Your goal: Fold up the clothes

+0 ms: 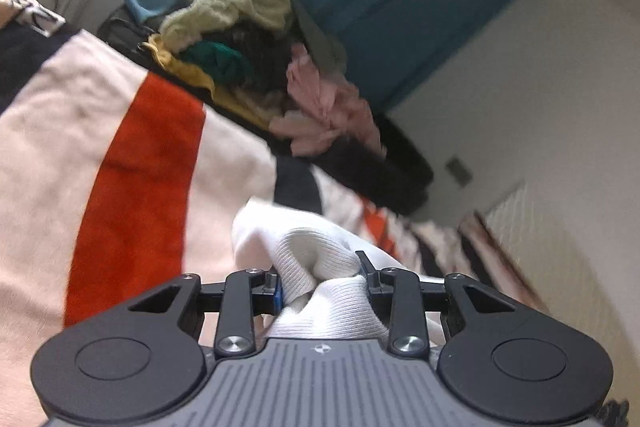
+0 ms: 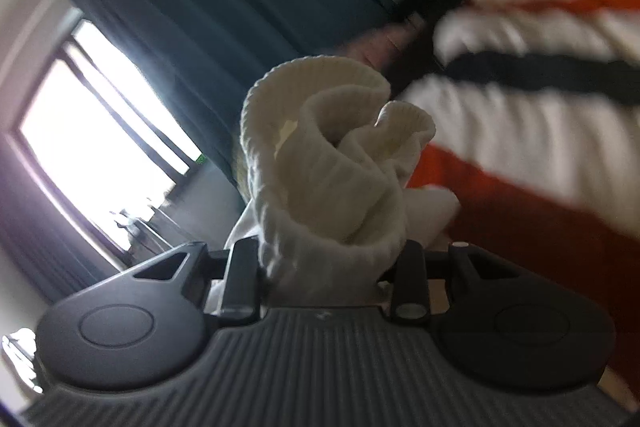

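1. Left gripper: jaws clamped on a bunched fold of the white ribbed garment, which bulges forward and back between them.
2. Right gripper: jaws closed on the same white knit; a rolled wad rises ahead.
3. Striped blanket lies beneath; clothes pile beyond.

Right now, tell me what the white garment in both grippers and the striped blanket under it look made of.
White garment: ribbed knit, probably cotton, matte; fine ridges show along its bunched edge. Striped blanket: soft, fuzzy, fleece-like; its orange, cream and dark bands look napped, though blur leaves that uncertain.
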Demonstrator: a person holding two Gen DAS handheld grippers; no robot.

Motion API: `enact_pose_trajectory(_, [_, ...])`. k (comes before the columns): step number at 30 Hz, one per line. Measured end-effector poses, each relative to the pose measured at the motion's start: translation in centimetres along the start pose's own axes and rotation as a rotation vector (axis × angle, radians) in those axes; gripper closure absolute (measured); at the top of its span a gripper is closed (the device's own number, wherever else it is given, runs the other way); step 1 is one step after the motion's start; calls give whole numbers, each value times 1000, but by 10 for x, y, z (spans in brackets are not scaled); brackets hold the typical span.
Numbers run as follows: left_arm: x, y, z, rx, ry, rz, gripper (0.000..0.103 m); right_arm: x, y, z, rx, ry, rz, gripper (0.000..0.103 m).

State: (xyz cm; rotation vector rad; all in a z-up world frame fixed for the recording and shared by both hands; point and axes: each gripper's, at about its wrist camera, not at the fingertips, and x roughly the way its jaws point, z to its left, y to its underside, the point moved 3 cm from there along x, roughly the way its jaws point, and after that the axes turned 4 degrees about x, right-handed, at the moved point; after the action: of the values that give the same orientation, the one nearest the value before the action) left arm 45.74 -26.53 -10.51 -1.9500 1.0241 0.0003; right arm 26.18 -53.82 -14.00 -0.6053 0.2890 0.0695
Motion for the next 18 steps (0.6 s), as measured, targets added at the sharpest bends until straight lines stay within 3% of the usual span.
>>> enact_pose_trajectory(5, [-11,41,18,99,-74,64,60,-8,48,-45,76,115,77,62])
enact_pose_trajectory(8, [-22,51,21,109,-124,83,53,-16,64,-59,161,164,108,57])
enact_pose_trajectory(13, [-63,46,-7,161,-213,113,49,-43,60,-38,127,271,155,56])
enact_pose_trajectory(18, [-118,25,-59,255,-208,92,45,-86,45,11,8,337,122,57])
